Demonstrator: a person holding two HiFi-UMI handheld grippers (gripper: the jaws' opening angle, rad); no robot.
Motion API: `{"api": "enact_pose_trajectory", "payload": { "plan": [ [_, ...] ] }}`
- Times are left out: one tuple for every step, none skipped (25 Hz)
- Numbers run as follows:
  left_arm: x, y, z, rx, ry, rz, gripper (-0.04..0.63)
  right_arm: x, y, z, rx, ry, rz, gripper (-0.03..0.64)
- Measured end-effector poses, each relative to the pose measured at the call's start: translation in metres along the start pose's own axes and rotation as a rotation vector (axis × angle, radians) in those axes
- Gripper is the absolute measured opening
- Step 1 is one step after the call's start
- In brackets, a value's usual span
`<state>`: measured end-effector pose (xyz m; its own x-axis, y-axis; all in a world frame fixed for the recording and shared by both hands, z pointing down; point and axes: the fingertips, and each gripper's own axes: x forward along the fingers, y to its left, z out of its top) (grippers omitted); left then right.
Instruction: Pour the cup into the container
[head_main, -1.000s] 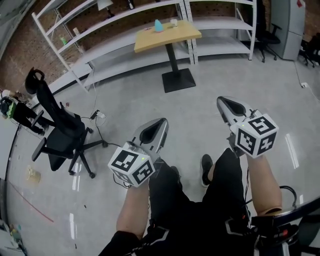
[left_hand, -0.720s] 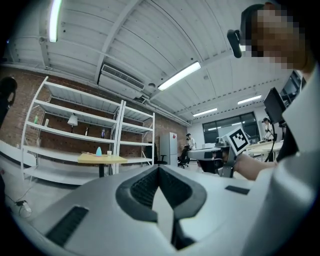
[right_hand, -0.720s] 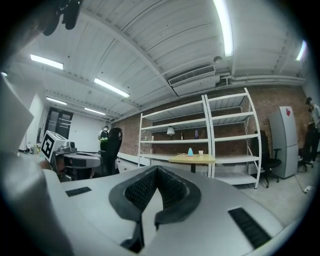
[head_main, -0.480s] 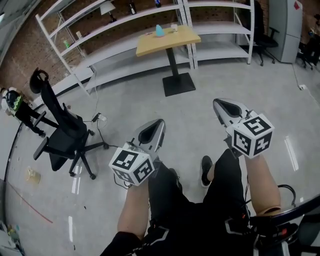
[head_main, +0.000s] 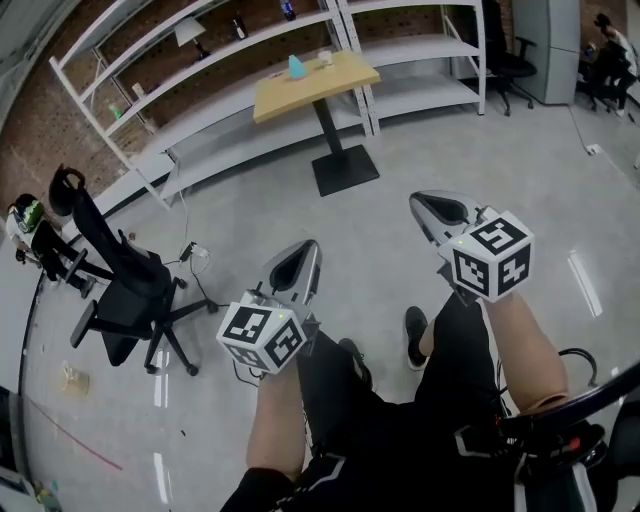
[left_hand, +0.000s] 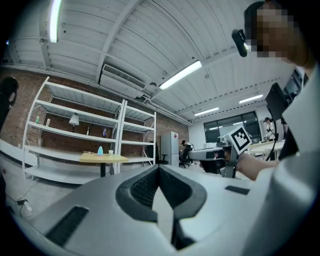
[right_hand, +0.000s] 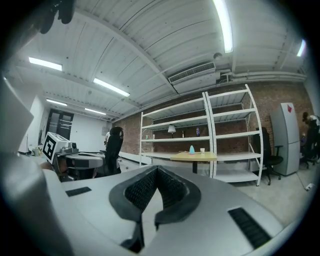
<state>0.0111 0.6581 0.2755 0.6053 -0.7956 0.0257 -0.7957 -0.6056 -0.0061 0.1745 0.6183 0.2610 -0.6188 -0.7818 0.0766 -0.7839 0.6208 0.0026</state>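
Far across the room stands a small wooden table (head_main: 310, 82) with a light-blue container (head_main: 297, 67) and a small white cup (head_main: 325, 57) on it. The left gripper view shows the container (left_hand: 100, 150) and the cup (left_hand: 110, 152) as tiny, as does the right gripper view, with container (right_hand: 191, 149) and cup (right_hand: 202, 150). My left gripper (head_main: 307, 248) and right gripper (head_main: 420, 201) are held level in front of the person's body, well short of the table. Both have their jaws together with nothing between them.
A black office chair (head_main: 125, 285) stands on the floor to the left, with a cable beside it. White shelving racks (head_main: 200, 55) line the brick wall behind the table. Another chair (head_main: 505, 60) is at the back right. Bare grey floor lies between me and the table.
The head view has swung slightly, so the table now sits further left in it. Both grippers keep their place and stay shut.
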Motion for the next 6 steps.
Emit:
{"api": "enact_pose_trajectory", "payload": {
  "plan": [
    [0.0011,0.0001,0.0005,-0.001,-0.001,0.000,0.000,0.0004,-0.0008,-0.0006,0.000,0.001,0.001,0.000],
    [0.0015,0.0001,0.0011,-0.002,-0.003,0.000,0.000,0.0012,-0.0012,-0.0010,0.001,0.002,0.002,0.000],
    [0.0010,0.0005,0.0016,-0.004,-0.004,0.001,0.000,0.0024,-0.0008,-0.0013,0.001,0.003,0.005,0.000],
    [-0.0004,0.0013,0.0018,-0.006,-0.005,0.003,0.000,0.0041,0.0004,-0.0017,0.000,0.006,0.009,0.000],
    [-0.0023,0.0023,0.0017,-0.007,-0.005,0.006,0.000,0.0060,0.0022,-0.0020,0.000,0.008,0.014,0.000],
    [-0.0044,0.0035,0.0016,-0.009,-0.006,0.010,0.000,0.0080,0.0043,-0.0024,-0.001,0.010,0.019,0.000]
  ]
}}
